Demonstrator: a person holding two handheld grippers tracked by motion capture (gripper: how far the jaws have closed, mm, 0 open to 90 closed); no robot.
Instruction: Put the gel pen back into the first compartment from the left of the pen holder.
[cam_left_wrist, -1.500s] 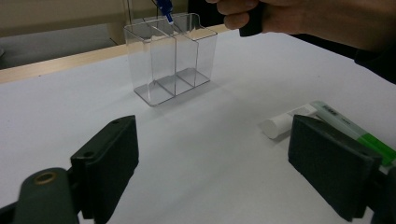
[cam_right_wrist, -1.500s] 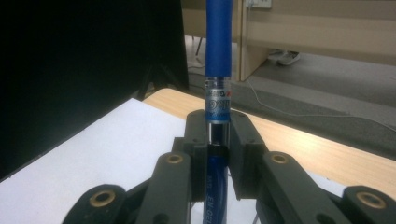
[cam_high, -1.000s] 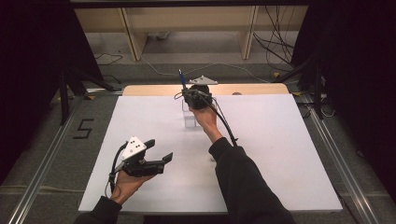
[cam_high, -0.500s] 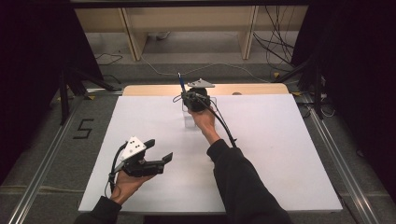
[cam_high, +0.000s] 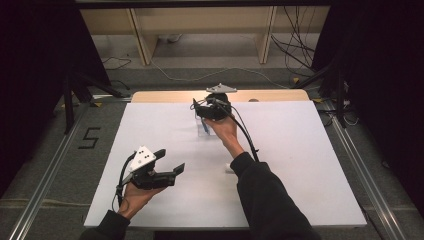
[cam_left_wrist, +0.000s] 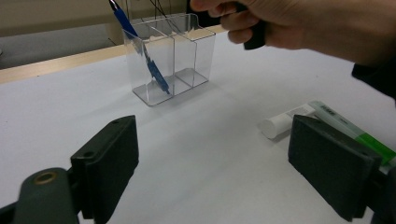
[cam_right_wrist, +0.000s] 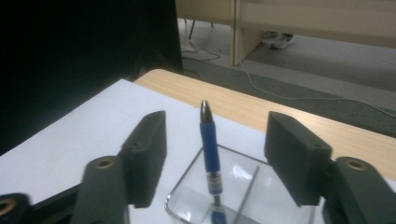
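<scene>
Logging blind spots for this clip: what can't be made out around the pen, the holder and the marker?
- Blue pen: top cut off by the left gripper view's upper edge.
- Clear holder: base cut off by the right gripper view's bottom edge.
- Green-and-white marker: far end hidden behind the left gripper's jaw; print too blurred to read.

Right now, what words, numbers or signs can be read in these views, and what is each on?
"5": dark figure on the grey floor left of the table.
Print on the green-and-white marker: too blurred to read.
Blue pen in the clear organizer: no legible text.
</scene>
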